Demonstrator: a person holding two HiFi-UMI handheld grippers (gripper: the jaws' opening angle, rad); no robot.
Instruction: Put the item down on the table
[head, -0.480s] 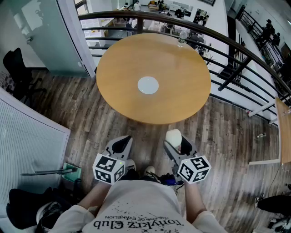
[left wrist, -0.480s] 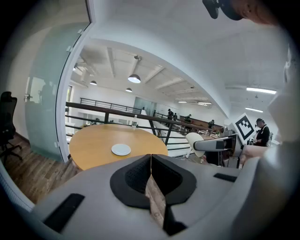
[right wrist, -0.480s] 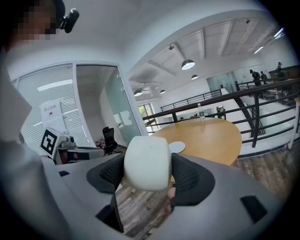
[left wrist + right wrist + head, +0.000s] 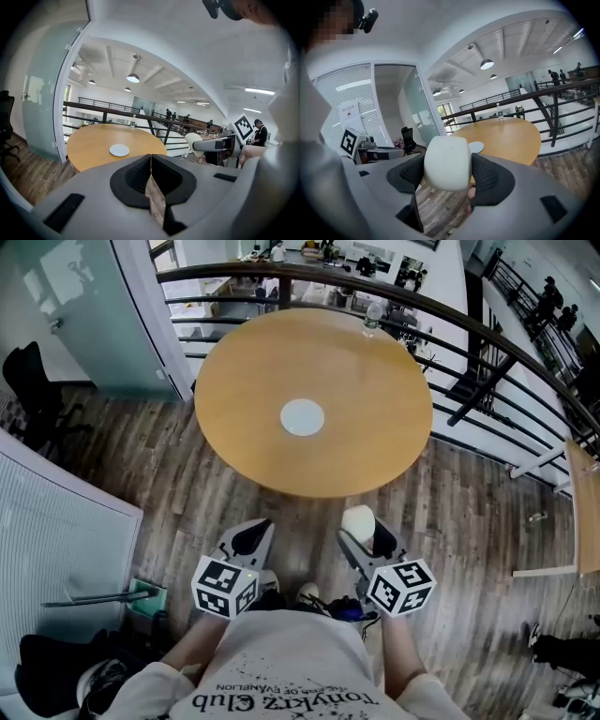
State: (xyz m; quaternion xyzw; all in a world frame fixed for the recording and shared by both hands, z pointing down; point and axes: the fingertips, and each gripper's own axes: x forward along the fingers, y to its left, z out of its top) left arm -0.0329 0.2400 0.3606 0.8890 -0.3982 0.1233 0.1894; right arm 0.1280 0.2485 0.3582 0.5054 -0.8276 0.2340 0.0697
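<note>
My right gripper (image 4: 367, 532) is shut on a white rounded item (image 4: 355, 517), held low over the wooden floor, short of the table's near edge. In the right gripper view the item (image 4: 446, 162) fills the gap between the black pads of that gripper (image 4: 447, 172). To its left my left gripper (image 4: 251, 532) is shut with nothing in it, its jaws meeting in the left gripper view (image 4: 151, 161). Ahead stands a round wooden table (image 4: 366, 427) with a small white disc (image 4: 302, 417) at its middle. The table (image 4: 511, 136) and disc (image 4: 476, 146) also show beyond the item.
A clear water bottle (image 4: 372, 318) stands at the table's far edge. A dark curved railing (image 4: 441, 320) runs behind and to the right of the table. A glass partition (image 4: 84, 315) and a black chair (image 4: 33, 381) are at the left, over plank floor (image 4: 469, 521).
</note>
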